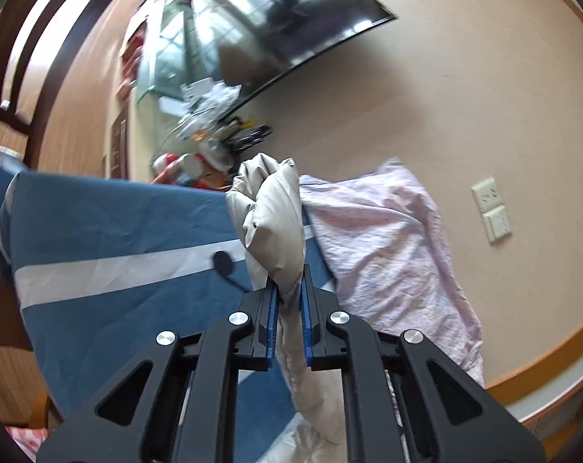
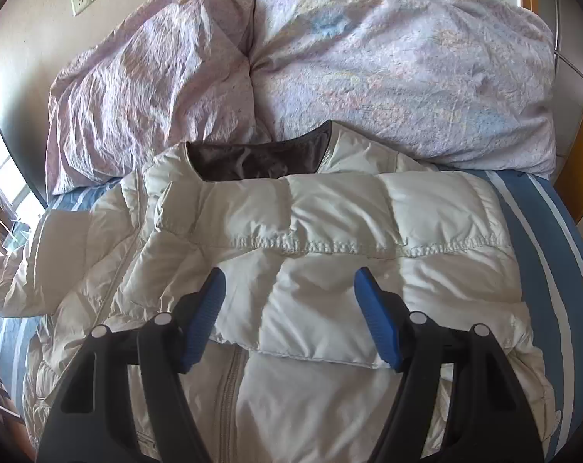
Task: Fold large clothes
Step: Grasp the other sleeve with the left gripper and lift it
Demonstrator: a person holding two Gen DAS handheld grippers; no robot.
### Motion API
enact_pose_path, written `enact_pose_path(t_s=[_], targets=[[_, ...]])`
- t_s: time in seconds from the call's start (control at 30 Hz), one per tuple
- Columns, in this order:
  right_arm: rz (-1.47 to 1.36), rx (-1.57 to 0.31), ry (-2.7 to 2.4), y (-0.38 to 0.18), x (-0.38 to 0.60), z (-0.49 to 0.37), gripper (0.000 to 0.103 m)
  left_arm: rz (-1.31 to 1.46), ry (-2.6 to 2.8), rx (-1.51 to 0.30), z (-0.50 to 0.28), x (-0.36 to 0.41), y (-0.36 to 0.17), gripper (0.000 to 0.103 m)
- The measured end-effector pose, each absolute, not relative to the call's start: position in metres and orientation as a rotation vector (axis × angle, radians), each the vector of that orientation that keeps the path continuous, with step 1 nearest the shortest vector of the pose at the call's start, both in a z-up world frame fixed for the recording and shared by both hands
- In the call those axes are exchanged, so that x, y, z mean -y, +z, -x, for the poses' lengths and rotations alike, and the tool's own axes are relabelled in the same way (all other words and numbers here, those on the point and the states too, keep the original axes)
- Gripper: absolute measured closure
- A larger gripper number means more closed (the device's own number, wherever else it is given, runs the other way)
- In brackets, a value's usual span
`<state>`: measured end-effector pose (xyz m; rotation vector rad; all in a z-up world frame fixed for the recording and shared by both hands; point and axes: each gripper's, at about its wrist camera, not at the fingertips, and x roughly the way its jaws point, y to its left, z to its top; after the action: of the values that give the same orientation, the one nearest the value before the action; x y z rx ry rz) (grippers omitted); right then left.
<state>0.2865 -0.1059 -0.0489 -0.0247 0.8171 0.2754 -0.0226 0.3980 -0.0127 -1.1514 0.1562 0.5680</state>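
Left wrist view showed a blue striped bedsheet (image 1: 110, 223), a pink crumpled quilt (image 1: 388, 239) against the beige wall, a dark wall-mounted screen (image 1: 287, 19) and blurred clutter beyond the bed's far edge. Tilted slightly downward, the left gripper (image 1: 289, 293) had its blue pads clamped tight on a bunched fold of the cream puffer jacket (image 1: 276, 212), lifted clear of the sheet. Angled steeply down, the right gripper (image 2: 289, 297) hovered with jaws wide apart, holding nothing, above the jacket's quilted body (image 2: 330, 247), which lay spread on the bed just before the quilt.
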Motion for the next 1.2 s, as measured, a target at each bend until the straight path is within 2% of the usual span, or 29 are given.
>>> enact_pose_path(t_s=[0.3, 0.6, 0.9, 1.2], targets=[[-0.023, -0.772, 0.244, -0.030, 0.137, -0.282, 0.033, 0.914, 0.278, -0.106, -0.036, -0.331, 0.077, 0.094], [-0.071, -0.758, 0.203, -0.025, 0.174, -0.278, 0.033, 0.795, -0.079, -0.173, -0.103, -0.236, 0.116, 0.094], [-0.096, -0.754, 0.165, -0.023, 0.203, -0.277, 0.033, 0.759, -0.297, -0.315, -0.163, -0.154, 0.107, 0.094], [-0.110, -0.755, 0.154, -0.023, 0.214, -0.280, 0.033, 0.739, -0.382, -0.493, -0.208, -0.098, 0.061, 0.094]])
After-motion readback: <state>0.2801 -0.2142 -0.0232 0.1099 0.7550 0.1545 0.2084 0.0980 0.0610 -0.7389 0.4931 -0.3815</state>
